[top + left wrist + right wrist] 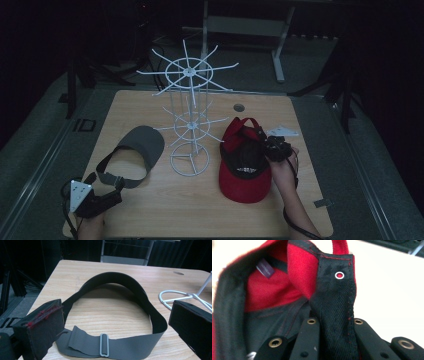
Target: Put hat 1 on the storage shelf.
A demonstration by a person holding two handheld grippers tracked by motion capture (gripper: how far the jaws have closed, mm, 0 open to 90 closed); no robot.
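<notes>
I count two pieces of headwear on my table, one wire rack and two grippers, one in each hand.

Nearest to me, at the near left corner, my left gripper sits low with its jaws spread wide. In the left gripper view they stand either side of the grey visor's strap, with its small grey slider buckle facing the camera, and neither pad touches it. The grey visor lies flat just beyond that gripper, its strap loop toward me and its brim pointing away and a little right, so its long axis runs near to far.

On the right, my right gripper is clamped on the red cap. In the right gripper view the jaws pinch a fold of the cap's black edge with a metal eyelet above them (the fabric fills the whole gap). The cap is near the right middle of the table, its brim pointing toward me and its back strap arching up at the far end, so it also lies near to far.

Between the two, slightly farther back, stands the white wire rack, upright, with two tiers of spokes on a ring base.
</notes>
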